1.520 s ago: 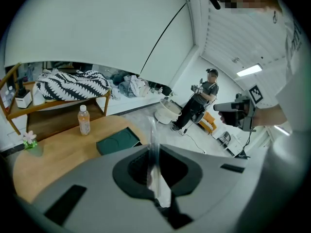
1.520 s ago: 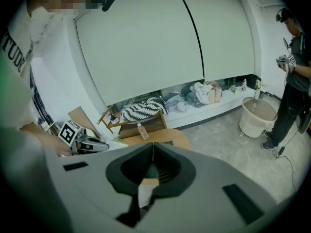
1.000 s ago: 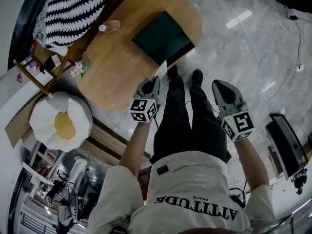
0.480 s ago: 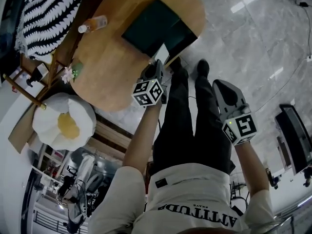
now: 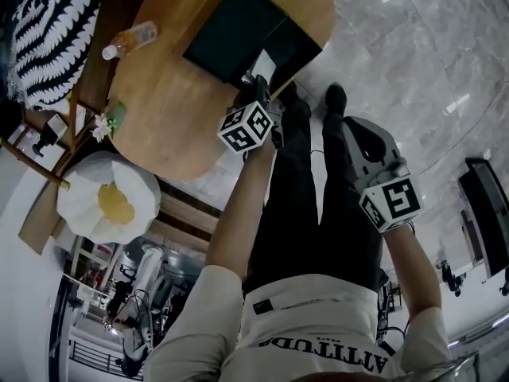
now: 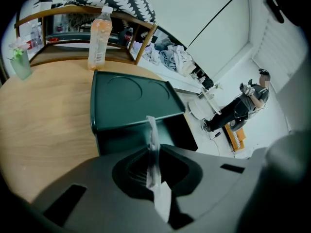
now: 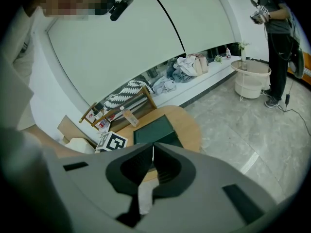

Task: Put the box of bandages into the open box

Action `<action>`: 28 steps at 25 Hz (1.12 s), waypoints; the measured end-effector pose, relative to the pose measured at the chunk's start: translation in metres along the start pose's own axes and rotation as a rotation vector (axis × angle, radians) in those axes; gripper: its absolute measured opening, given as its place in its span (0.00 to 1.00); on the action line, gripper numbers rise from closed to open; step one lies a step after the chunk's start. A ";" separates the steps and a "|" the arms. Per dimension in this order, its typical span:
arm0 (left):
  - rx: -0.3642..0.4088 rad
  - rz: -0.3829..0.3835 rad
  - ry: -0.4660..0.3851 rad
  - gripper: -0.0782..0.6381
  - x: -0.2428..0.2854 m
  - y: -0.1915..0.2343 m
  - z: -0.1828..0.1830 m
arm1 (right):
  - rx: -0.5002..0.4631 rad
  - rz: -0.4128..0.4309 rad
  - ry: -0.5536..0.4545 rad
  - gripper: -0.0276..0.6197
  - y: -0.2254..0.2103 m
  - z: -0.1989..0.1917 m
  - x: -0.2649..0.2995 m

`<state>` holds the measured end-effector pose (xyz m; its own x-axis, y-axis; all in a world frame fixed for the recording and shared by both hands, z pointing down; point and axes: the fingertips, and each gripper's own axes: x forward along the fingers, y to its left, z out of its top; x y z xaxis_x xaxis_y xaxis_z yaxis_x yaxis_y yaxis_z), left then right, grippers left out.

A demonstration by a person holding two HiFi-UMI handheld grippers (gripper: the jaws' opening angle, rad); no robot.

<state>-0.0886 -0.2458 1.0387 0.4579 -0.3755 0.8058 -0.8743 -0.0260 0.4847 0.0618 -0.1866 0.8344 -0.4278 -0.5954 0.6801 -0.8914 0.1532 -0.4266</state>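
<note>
**Q:** Head view: what do the grippers hold?

**A:** The left gripper [image 5: 258, 82] is clamped on a thin white slip, apparently the box of bandages [image 5: 264, 64] seen edge-on. It pokes out past the tips, at the near edge of the dark green open box [image 5: 238, 30] on the wooden table [image 5: 167, 110]. The right gripper [image 5: 354, 130] hangs off to the side, over the floor. The person's shirt [image 5: 326, 355] reads "ATTITUDE", upside down.

**Q:** Left gripper view?

**A:** The jaws are pinched tight on the box of bandages. The open box lies straight ahead of them, with a bottle [image 6: 98, 38] beyond it whose label is unreadable. No print shows on the bandage box. It looks light, thin and easily crushed. A grip across its flat faces suits it, though it may swivel.

**Q:** Right gripper view?

**A:** The jaws are together and seemingly empty, with the open box well ahead.
</note>
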 end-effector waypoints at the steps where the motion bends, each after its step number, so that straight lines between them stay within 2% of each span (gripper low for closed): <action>1: -0.006 0.009 0.009 0.15 0.004 0.002 -0.003 | 0.003 -0.001 -0.001 0.08 -0.002 -0.001 0.001; 5: -0.031 0.029 0.048 0.15 0.019 0.002 -0.013 | 0.017 -0.008 -0.002 0.08 -0.012 -0.006 0.003; 11: -0.028 0.079 0.065 0.16 0.028 0.010 -0.012 | 0.031 -0.023 0.009 0.08 -0.017 -0.016 0.004; 15: -0.028 0.056 0.117 0.42 0.032 0.010 -0.019 | 0.033 -0.028 0.006 0.08 -0.015 -0.019 0.001; 17: -0.023 0.057 0.126 0.47 0.030 0.010 -0.021 | 0.030 -0.029 0.004 0.08 -0.014 -0.017 0.000; 22: 0.068 0.094 0.134 0.51 0.015 0.012 -0.025 | 0.004 -0.028 -0.002 0.08 -0.007 -0.004 -0.013; 25: 0.063 0.111 0.125 0.51 0.001 0.016 -0.023 | -0.023 -0.026 -0.010 0.08 -0.002 0.009 -0.023; 28: 0.055 0.091 0.115 0.51 -0.018 0.016 -0.014 | -0.047 -0.032 -0.012 0.08 0.009 0.020 -0.029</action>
<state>-0.1085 -0.2267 1.0369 0.3888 -0.2703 0.8808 -0.9191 -0.0481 0.3910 0.0690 -0.1839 0.7989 -0.3970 -0.6103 0.6855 -0.9108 0.1701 -0.3761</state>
